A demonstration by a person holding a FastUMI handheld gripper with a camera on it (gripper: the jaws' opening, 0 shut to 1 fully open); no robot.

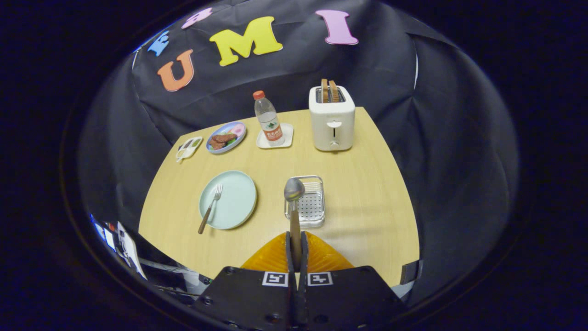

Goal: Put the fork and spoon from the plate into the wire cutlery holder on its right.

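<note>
The tongs (296,248) pinched the spoon (294,202) by its handle, bowl above the wire cutlery holder (312,202), right of the plate (234,202) bearing the fork (210,208).

gripper (296,250) held above the table, orange fingers (321,258) pinched together (clamping the spoon's (294,202) wooden handle).

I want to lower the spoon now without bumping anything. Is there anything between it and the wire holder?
Nothing visible is. The gripper is shut on the spoon, whose bowl hangs over the wire cutlery holder. The fork lies aside on the plate.
</note>
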